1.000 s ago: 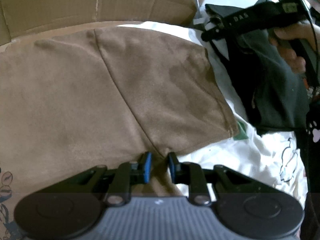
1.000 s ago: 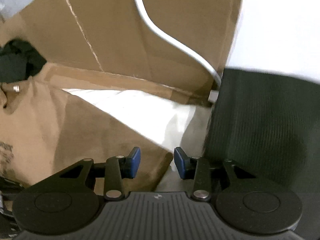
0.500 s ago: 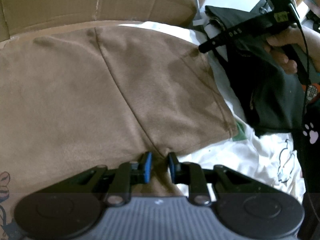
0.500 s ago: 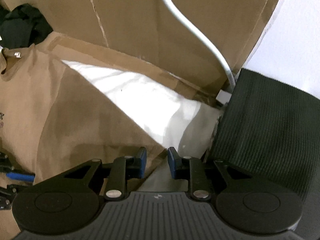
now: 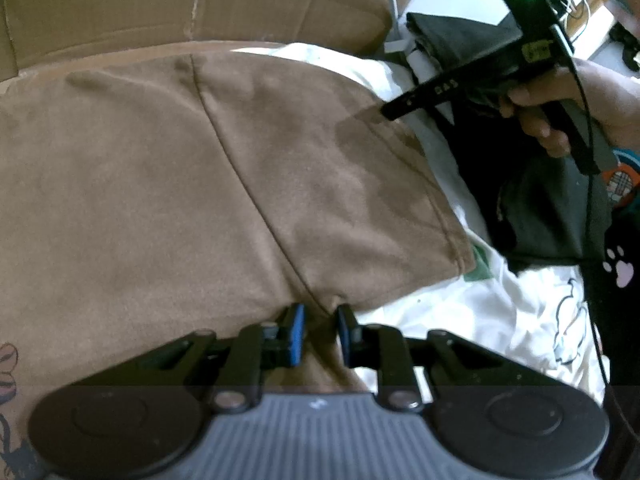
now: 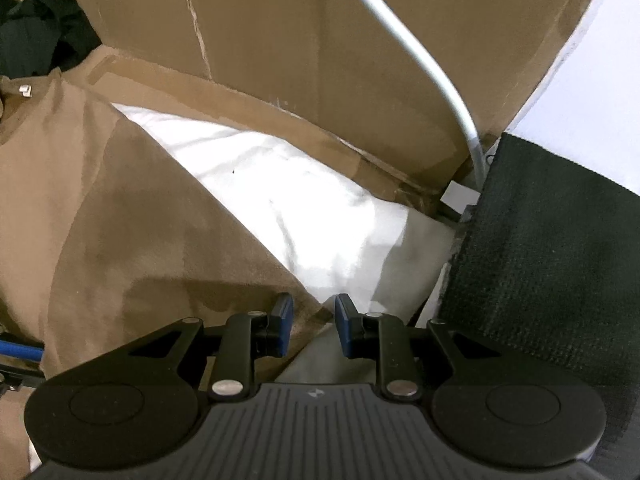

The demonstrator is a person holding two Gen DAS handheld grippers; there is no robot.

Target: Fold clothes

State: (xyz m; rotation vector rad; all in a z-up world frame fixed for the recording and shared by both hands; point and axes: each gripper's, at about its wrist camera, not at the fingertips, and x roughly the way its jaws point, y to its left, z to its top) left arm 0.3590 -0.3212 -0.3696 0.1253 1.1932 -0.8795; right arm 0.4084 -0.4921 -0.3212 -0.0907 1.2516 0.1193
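- The left gripper (image 5: 319, 330) pinches a fold of the brown shirt (image 5: 168, 184) at the armpit seam.
- The right gripper (image 6: 311, 326) has its fingers narrowly apart around the sleeve hem corner (image 6: 316, 312); I cannot tell if they grip it.
- The shirt lies spread on the white sheet (image 6: 304, 216).
- Risk: the corner may slip out, because so little cloth sits between the pads.

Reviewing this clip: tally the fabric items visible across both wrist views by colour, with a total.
Brown: 1, the brown T-shirt
White: 1, the white printed sheet under it
Black: 2, the black garment beside the sleeve and the black clothing heap at the far end
Total: 4
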